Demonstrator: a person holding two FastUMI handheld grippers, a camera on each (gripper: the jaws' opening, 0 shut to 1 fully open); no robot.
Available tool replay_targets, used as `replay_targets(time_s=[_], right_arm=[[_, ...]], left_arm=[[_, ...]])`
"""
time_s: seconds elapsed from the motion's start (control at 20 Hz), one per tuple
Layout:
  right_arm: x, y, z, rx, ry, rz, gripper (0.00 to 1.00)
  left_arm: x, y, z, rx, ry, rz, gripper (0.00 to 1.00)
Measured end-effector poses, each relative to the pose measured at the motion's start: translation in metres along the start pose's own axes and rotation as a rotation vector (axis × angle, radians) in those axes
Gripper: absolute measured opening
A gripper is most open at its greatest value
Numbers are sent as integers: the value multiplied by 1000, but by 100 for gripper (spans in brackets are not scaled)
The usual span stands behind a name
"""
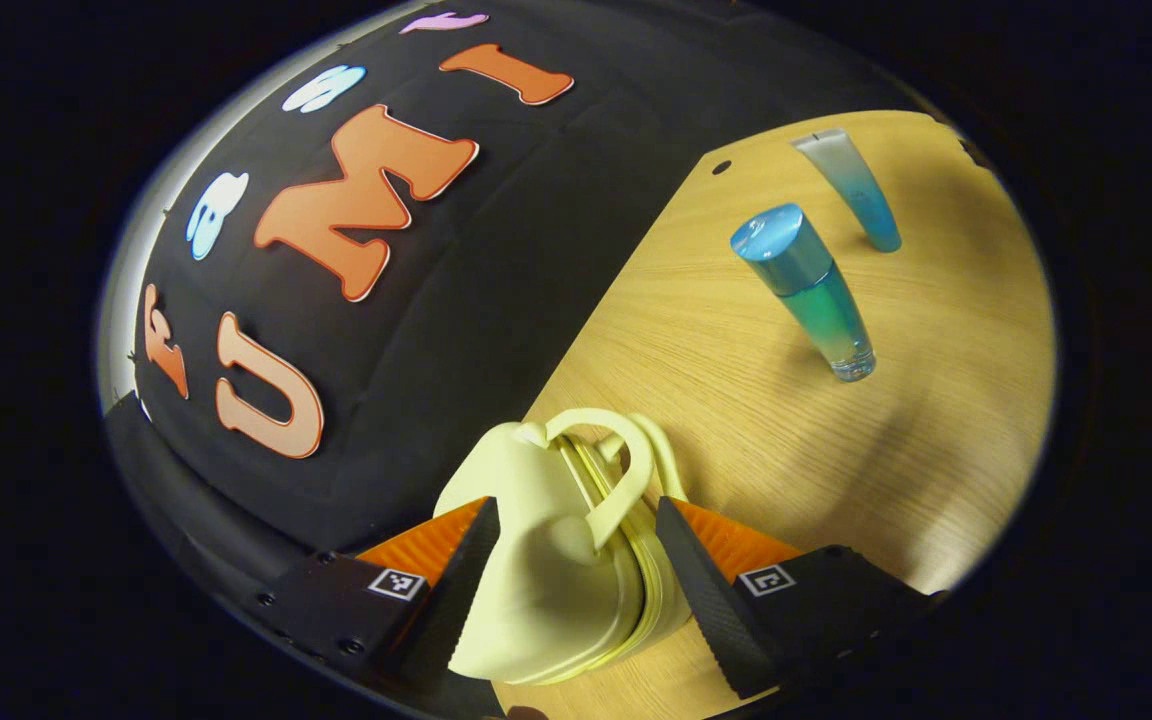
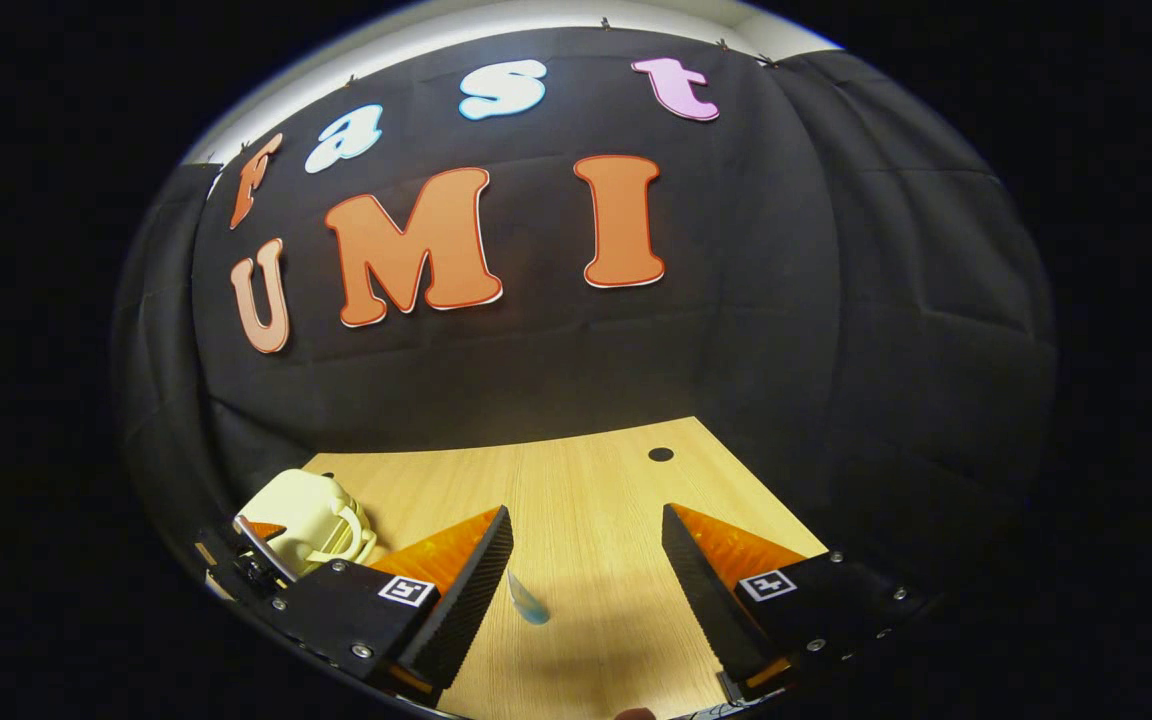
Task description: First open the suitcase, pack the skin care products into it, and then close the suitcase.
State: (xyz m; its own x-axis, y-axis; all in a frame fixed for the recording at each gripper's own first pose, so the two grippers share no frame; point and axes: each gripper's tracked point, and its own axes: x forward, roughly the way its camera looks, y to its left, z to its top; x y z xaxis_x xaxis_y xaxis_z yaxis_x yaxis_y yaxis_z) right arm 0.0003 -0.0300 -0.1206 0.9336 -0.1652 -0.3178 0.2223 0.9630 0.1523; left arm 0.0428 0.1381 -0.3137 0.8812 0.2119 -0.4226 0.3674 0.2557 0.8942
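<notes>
your left claw [image 1: 573, 565] straddles the shut suitcase [image 1: 546, 560], its fingers close at each side; you cannot tell if they press. a bottle [image 1: 806, 290] and a tube [image 1: 851, 188] stand ahead to its right on the table [image 1: 936, 430]. your right claw [image 2: 586, 580] gapes wide, holding nothing, a tube tip [image 2: 528, 603] just inside its left finger.

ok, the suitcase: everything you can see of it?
The suitcase is small, pale cream, with a smooth hard-plastic look, rounded corners and a looped handle on top. It stands upright on the wooden table, still closed along its seam, by the black cloth wall. The left tool straddles it, fingers at both sides; contact unclear.
</notes>
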Motion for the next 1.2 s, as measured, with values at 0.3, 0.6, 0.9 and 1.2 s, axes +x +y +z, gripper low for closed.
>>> replay_targets(time_s=[0.3, 0.6, 0.9, 1.2], right_arm=[[2, -12, -2, 16, 21, -36, 95], [-2, -21, 0, 25, 23, -69, 95], [-4, -21, 3, 30, 25, -61, 95], [0, -8, -2, 16, 40, -21, 95]], left_arm=[[29, -9, -5, 59, 52, -28, 98], [49, -14, 0, 145, 68, -51, 94], [56, -39, 0, 295, 133, -136, 16], [46, -38, 7, 143, 166, -151, 7]])
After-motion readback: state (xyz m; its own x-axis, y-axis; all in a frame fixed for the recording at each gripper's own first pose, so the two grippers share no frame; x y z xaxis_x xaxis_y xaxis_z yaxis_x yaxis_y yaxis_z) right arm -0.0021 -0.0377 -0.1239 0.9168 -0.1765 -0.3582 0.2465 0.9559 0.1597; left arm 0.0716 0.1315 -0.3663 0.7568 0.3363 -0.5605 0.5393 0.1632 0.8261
